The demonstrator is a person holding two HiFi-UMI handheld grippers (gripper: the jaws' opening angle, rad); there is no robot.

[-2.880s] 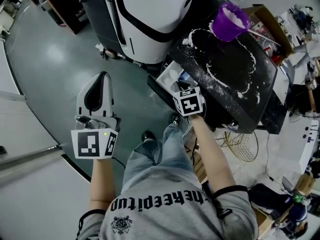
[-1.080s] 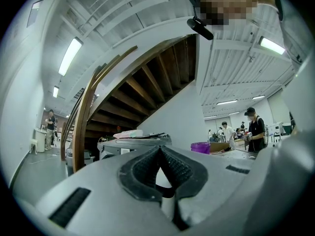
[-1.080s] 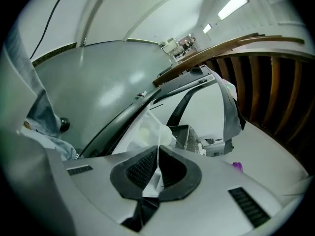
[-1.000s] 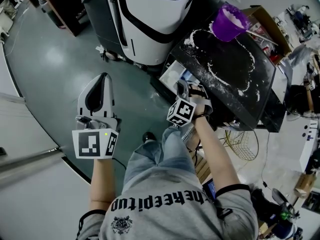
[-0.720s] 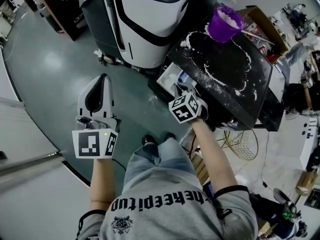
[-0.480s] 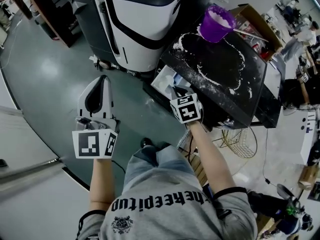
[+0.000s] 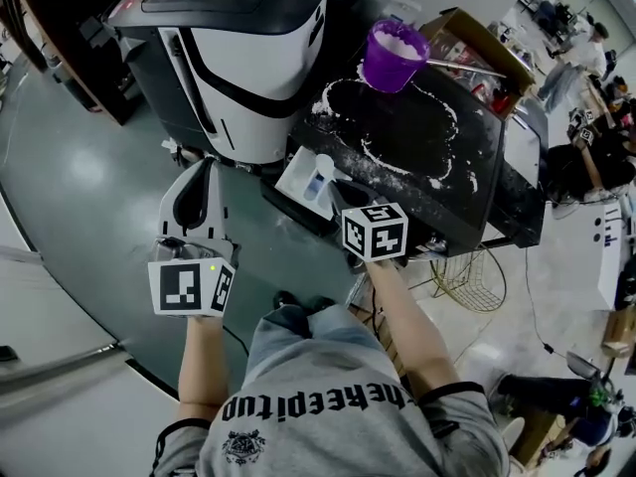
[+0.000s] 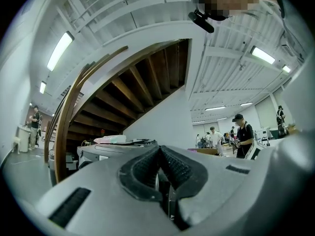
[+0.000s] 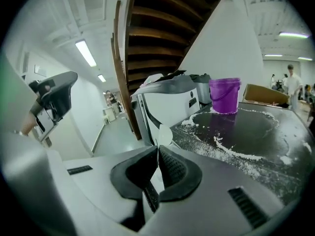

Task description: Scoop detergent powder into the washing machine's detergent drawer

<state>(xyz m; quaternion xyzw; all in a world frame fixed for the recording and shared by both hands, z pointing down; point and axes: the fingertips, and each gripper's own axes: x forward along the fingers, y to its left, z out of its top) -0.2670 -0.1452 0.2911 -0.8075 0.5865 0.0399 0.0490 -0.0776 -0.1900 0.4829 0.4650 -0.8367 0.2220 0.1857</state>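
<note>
My right gripper (image 7: 344,200) is shut on the handle of a white scoop (image 7: 320,171), whose bowl sits over the open white detergent drawer (image 7: 294,185) beside the washing machine (image 7: 238,58). In the right gripper view the scoop (image 9: 164,135) sticks up between the closed pads of the right gripper (image 9: 157,157). A purple bucket (image 7: 395,56) with white powder stands at the far side of a black table (image 7: 467,182) strewn with spilled powder. My left gripper (image 7: 203,167) hangs shut and empty over the floor at left, and in its own view the left gripper (image 8: 158,155) points upward.
The black table's near edge lies just right of my right gripper. A cardboard box (image 7: 477,48) sits behind the bucket. A wire basket (image 7: 469,281) stands on the floor at right. People (image 8: 241,134) stand far off. A staircase (image 9: 147,33) rises behind the machine.
My right gripper, tilted a second ago, has come level again with the scoop at the drawer. The head view has swung, so machine and table sit lower-left. The left gripper has not moved.
</note>
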